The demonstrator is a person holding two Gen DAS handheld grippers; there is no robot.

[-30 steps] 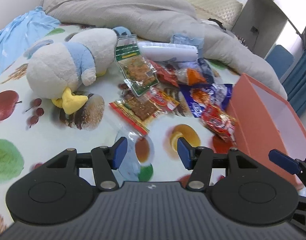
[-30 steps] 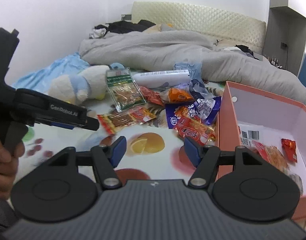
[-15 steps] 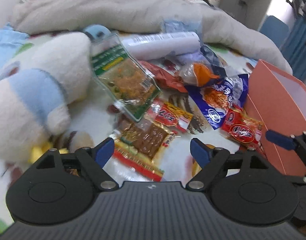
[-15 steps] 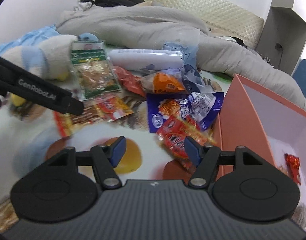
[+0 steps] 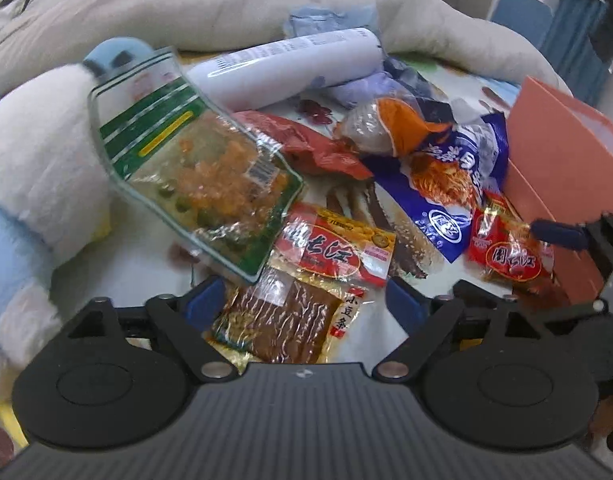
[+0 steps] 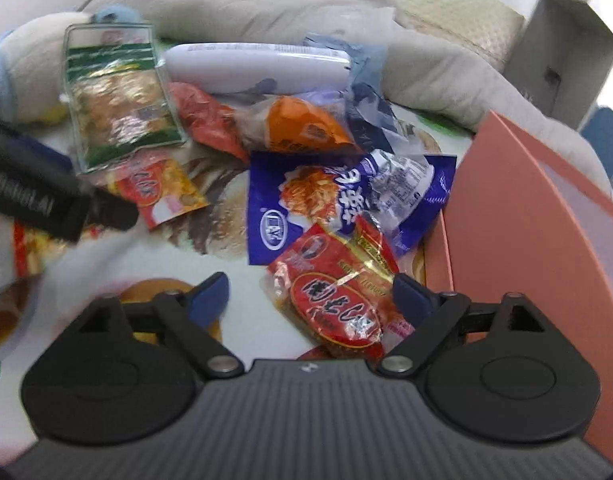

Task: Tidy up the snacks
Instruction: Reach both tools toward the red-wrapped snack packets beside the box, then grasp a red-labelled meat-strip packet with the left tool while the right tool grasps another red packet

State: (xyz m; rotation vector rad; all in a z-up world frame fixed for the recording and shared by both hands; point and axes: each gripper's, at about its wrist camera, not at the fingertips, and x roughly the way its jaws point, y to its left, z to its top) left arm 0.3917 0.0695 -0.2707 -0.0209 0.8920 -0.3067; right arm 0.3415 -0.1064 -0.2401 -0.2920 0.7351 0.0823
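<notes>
From the left gripper (image 5: 302, 306), you get the brown bean-strip packet (image 5: 284, 326) lying right under the spread fingers, its red-and-yellow top (image 5: 334, 250) reaching away from them, and the green-edged clear pouch (image 5: 198, 178) leaning on the plush toy (image 5: 38, 168). The right gripper (image 6: 310, 294) sees what that view hides: the red packet with the oval label (image 6: 332, 300) between its own fingers, close to the right one, and the salmon box (image 6: 534, 240) filling the right edge (its wall stands just beside that finger, so little room there). Both pairs of jaws have just been opening and stand wide apart, pressing on nothing. The blue noodle bag (image 6: 346, 204) overlaps the red packet's far end; beyond it lie an orange wrapper (image 6: 302, 126) and a white tube (image 6: 254, 66) against the grey quilt (image 6: 266, 8). Bare fruit-print sheet (image 6: 242, 264) opens to the right gripper's left, where the other tool's black arm (image 6: 46, 200) crosses.
</notes>
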